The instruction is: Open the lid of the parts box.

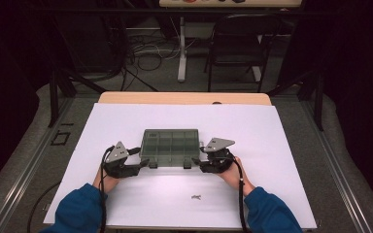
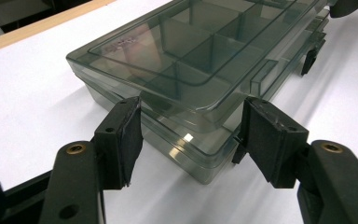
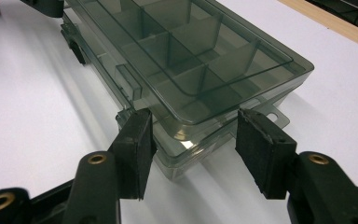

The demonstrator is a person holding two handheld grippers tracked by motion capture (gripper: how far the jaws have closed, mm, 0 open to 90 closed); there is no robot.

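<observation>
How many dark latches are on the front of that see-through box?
2. Both sit on the near edge of the box: the left latch near the left gripper, the right latch near the right gripper. None seem hidden.

A large white sheet (image 1: 184,141) covers most of a light wooden table (image 1: 184,98), whose bare edge shows along the far side. On the sheet, toward the near edge, lies a small dark metal bit (image 1: 195,197), too small to make out. Beyond the table, on a grey floor, stands a black folding chair (image 1: 235,46) beside a white table leg (image 1: 181,48). Black cables (image 1: 145,51) lie tangled on the floor to the left of that leg. The surroundings are dark.
</observation>
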